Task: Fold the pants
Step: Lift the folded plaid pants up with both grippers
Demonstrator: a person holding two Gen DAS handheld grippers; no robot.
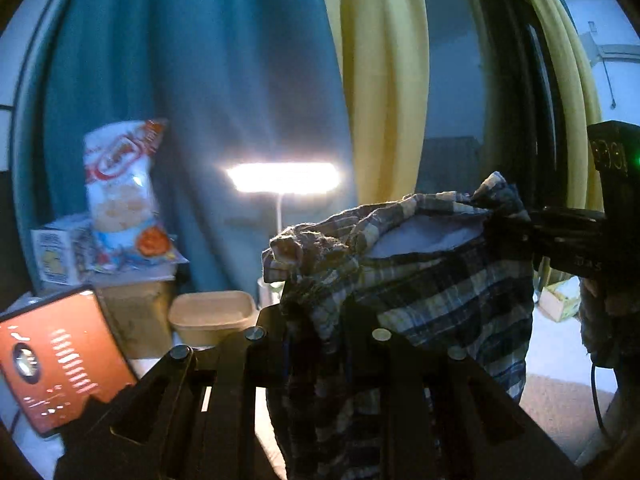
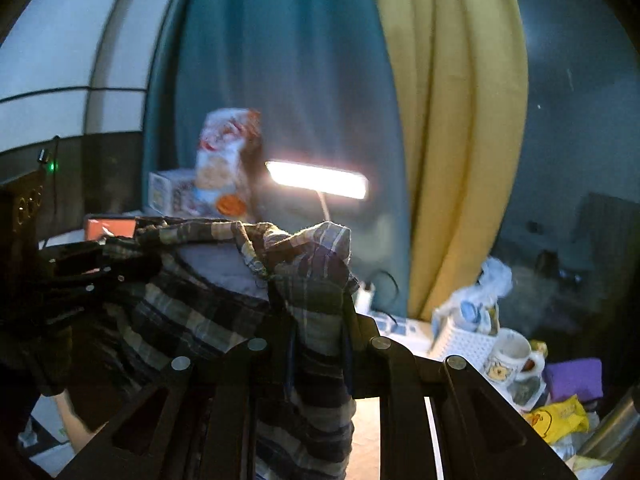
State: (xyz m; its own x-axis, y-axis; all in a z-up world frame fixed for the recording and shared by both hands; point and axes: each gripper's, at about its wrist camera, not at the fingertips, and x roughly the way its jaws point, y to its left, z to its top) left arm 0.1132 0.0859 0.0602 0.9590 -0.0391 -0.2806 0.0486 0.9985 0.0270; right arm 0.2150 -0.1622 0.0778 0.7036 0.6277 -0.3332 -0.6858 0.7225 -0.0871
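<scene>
The plaid pants [image 1: 432, 284] hang in the air, held up by their waistband between both grippers. My left gripper [image 1: 316, 304] is shut on one end of the waistband, and the cloth drops down between its fingers. My right gripper [image 2: 318, 312] is shut on the other end of the pants [image 2: 208, 304]. In the left wrist view the right gripper [image 1: 560, 232] shows at the right edge, clamped on the cloth. In the right wrist view the left gripper [image 2: 80, 272] shows at the left. The waistband sags open between them, showing the pale lining.
Behind are teal [image 1: 200, 100] and yellow curtains [image 1: 384, 80] and a lit lamp bar [image 1: 284, 178]. A snack bag [image 1: 120, 196] on boxes, an orange box [image 1: 60, 364] and a beige tub [image 1: 212, 314] stand left. A white basket [image 2: 464, 340], mug [image 2: 512, 360] and yellow bag [image 2: 560, 420] stand right.
</scene>
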